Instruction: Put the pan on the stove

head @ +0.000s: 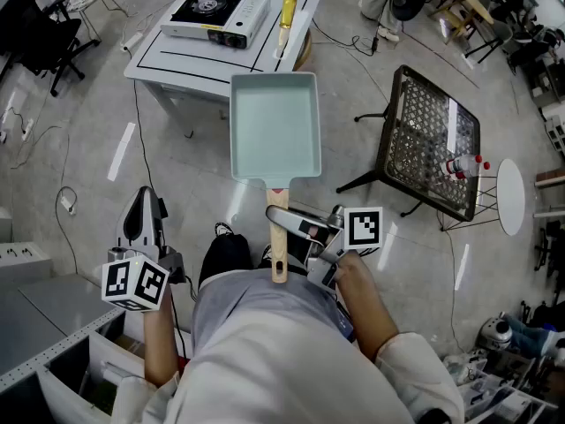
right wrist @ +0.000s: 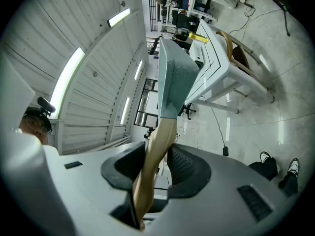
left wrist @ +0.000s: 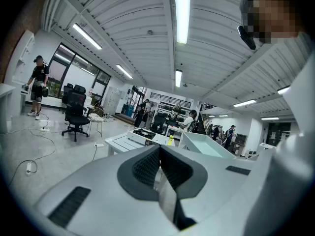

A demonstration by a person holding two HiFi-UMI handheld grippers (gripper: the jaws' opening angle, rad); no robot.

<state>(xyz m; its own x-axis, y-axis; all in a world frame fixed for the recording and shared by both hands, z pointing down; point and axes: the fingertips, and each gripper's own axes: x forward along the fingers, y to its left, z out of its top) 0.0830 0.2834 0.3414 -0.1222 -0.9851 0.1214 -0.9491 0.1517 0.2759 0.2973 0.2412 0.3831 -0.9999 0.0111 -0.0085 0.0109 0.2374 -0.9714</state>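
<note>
Partly hidden, pan handle [head: 278, 247] within right gripper [right wrist: 157, 160]

Pan [head: 274, 126] smooth, matt coating; handle [head: 279, 254] pale wood. Jaws' lining ribbed, matt black. Floor [head: 203, 184] glossy.

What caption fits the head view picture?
Right gripper holds a mint pan by its wooden handle, stove ahead on table.

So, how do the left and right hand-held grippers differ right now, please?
The right hand-held gripper clamps the pan by its wooden handle; the left hand-held gripper is shut on nothing. In the head view the right points sideways, the left forward. Both carry marker cubes.
</note>
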